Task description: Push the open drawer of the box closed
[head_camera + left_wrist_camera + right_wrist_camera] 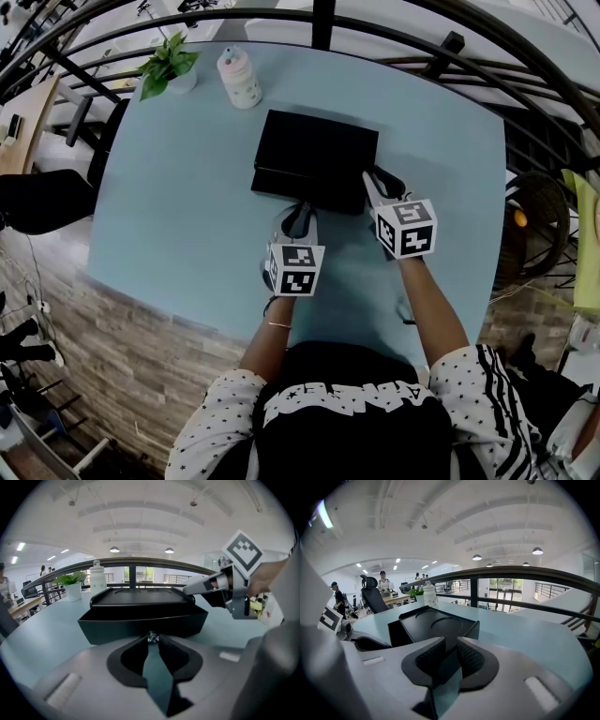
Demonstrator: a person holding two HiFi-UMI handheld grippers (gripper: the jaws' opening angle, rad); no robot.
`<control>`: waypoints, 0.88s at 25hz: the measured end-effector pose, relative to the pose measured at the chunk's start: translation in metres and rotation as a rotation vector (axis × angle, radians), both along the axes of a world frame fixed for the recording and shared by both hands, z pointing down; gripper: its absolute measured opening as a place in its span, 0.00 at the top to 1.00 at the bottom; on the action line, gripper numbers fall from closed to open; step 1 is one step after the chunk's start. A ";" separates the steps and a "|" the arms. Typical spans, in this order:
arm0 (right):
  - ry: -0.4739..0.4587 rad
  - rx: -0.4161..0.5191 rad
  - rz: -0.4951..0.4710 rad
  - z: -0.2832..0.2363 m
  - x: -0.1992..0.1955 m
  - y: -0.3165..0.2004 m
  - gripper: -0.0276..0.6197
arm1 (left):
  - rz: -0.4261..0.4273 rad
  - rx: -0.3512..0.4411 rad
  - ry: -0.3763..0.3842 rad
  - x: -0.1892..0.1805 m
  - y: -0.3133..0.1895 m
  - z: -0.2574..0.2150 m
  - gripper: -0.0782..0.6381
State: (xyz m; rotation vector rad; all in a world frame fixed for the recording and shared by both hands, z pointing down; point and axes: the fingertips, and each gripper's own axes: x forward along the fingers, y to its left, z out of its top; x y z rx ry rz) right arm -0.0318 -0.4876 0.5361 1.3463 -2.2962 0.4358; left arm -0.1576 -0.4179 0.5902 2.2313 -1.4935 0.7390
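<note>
**Pale blue table, drawer to be pressed home**

Pale blue table [187, 187] fills the middle of the head view. A curved railing runs behind it at the top, and a potted plant [169, 64] and a patterned bottle [240, 79] stand in the upper left. The black box [319, 145] lies a little above the centre of the frame. Its drawer [281, 185] stands out a small way from the lower edge of the box, toward the person.

The left gripper [298, 223] is at the middle of the drawer front. In the left gripper view its jaws are closed together, and the tips meet right at a small shiny knob [151, 638] on that front. Whether they pinch it or only touch it, I cannot tell. The right gripper [380, 183] is at the lower right corner of the box. In the right gripper view its jaws stand a little apart and hold nothing, with the box corner just beyond them.

In my judgement the push should go straight toward the top of the frame, from the centre of the front, so that the drawer does not turn and jam. The box looks light and may slide on the smooth table. The right gripper should therefore press the corner down, or the push should be slow and even. It is better to stop when the front is level with the box.
</note>
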 end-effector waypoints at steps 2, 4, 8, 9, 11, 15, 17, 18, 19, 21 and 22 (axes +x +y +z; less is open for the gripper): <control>0.001 -0.001 -0.003 0.000 0.000 0.000 0.86 | -0.001 -0.001 0.005 0.000 -0.001 0.000 0.89; 0.001 -0.003 -0.005 0.001 0.000 0.001 0.86 | -0.002 -0.002 0.008 0.000 -0.002 0.001 0.89; 0.003 -0.002 -0.006 0.000 -0.001 0.001 0.86 | -0.001 -0.001 0.011 0.001 -0.005 0.000 0.89; 0.005 -0.001 -0.005 0.000 -0.001 0.001 0.86 | -0.001 -0.002 0.012 0.001 -0.006 0.000 0.89; 0.008 -0.003 -0.004 0.000 -0.002 0.000 0.86 | -0.004 -0.003 0.013 0.001 -0.008 0.000 0.89; 0.002 -0.007 -0.008 0.000 -0.001 0.000 0.86 | -0.006 -0.002 0.015 0.002 -0.011 0.001 0.89; -0.001 -0.006 -0.009 0.000 0.000 0.000 0.86 | -0.003 -0.002 0.015 0.003 -0.012 0.001 0.89; -0.001 -0.005 -0.008 -0.001 0.000 0.000 0.86 | -0.001 -0.002 0.014 0.004 -0.013 0.001 0.89; 0.001 -0.005 -0.009 -0.001 0.000 0.000 0.86 | 0.001 -0.001 0.013 0.004 -0.014 0.001 0.89; 0.012 -0.004 -0.012 -0.002 0.000 0.001 0.86 | 0.001 0.000 0.013 0.004 -0.015 -0.001 0.89; 0.018 -0.004 -0.014 -0.002 0.001 0.001 0.86 | 0.001 0.000 0.013 0.005 -0.016 -0.002 0.89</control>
